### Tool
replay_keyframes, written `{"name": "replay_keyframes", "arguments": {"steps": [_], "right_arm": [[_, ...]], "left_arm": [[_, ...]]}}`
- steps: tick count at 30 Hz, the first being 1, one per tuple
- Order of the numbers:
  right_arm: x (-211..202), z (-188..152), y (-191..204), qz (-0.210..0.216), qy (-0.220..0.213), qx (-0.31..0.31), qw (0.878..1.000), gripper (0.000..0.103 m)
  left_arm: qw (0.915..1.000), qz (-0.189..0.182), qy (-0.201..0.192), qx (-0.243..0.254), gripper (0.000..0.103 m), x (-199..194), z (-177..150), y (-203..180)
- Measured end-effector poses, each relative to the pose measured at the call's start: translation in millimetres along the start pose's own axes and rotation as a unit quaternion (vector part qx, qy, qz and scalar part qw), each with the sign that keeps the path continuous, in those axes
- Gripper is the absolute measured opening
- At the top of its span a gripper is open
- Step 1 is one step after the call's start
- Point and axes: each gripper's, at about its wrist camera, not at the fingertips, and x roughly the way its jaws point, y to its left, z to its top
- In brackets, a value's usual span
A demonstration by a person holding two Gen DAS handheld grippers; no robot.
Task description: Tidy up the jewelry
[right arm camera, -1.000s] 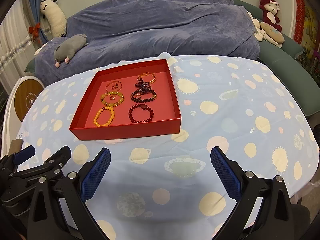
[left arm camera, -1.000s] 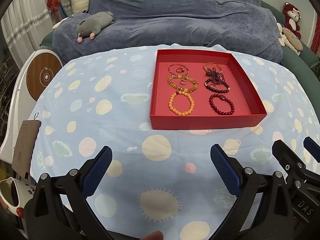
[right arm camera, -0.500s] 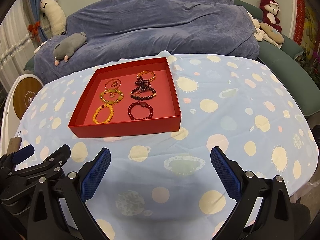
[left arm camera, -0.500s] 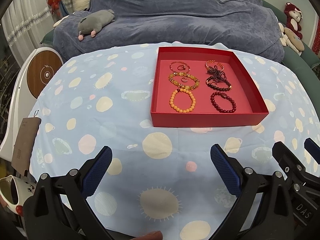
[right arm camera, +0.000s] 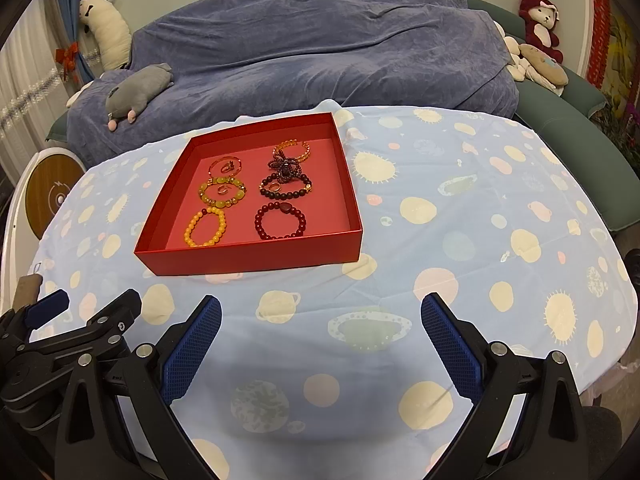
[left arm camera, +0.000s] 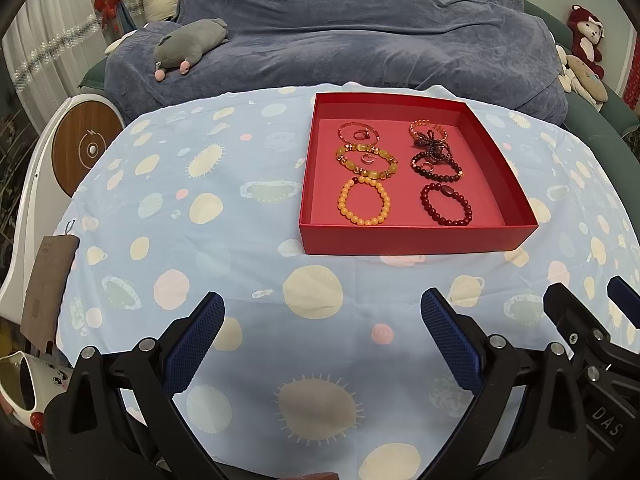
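A red tray (left arm camera: 416,240) sits on the spotted blue tablecloth, past both grippers. Inside lie two columns of bracelets: an orange bead bracelet (left arm camera: 343,205) and a dark red one (left arm camera: 444,189) nearest me, with amber, dark and thin ones behind, some with small rings inside. My left gripper (left arm camera: 320,300) is open over bare cloth in front of the tray and holds nothing. In the right wrist view the tray (right arm camera: 248,258) lies ahead to the left, and my right gripper (right arm camera: 320,304) is open and empty too. Each gripper shows at the edge of the other's view.
A sofa under a blue-grey cover (left arm camera: 360,32) runs behind the table, with a grey plush (left arm camera: 188,40) and more soft toys (right arm camera: 538,20). A round wooden-faced device (left arm camera: 86,148) stands to the left. A mug (left arm camera: 20,384) sits at the lower left. The table edge drops off at right (right arm camera: 624,320).
Both views have shifted slightly, with a little more of the sofa showing. The grippers have stayed open and the jewelry has not moved.
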Motion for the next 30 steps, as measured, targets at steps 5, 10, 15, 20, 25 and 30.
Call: {"name": "replay_keyframes", "arguments": {"steps": [5,10,15,20,25,30], "right_arm": [[2.3,-1.1,0.4,0.000,0.001,-0.001,1.000,0.097],[3.2,-1.4,0.8,0.000,0.002,-0.001,1.000,0.097],[3.5,-1.4,1.2,0.000,0.003,0.000,1.000,0.097],[5.9,-2.4,2.0,0.000,0.004,0.000,1.000,0.097],[6.5,-3.2,2.6,-0.001,0.005,0.000,1.000,0.097],[7.1,-3.1,2.4,-0.001,0.005,0.000,1.000,0.097]], "left_arm": [[1.0000,0.001,0.001,0.001,0.094,1.3,0.5,-0.6],[1.0000,0.001,0.004,0.000,0.094,4.2,1.3,0.0],[1.0000,0.002,0.004,-0.001,0.094,5.5,1.0,0.3],[1.0000,0.002,0.004,0.000,0.094,6.0,0.6,0.5],[1.0000,0.002,0.004,0.000,0.094,6.7,0.8,0.7],[1.0000,0.003,0.004,0.000,0.094,6.4,0.3,0.7]]}}
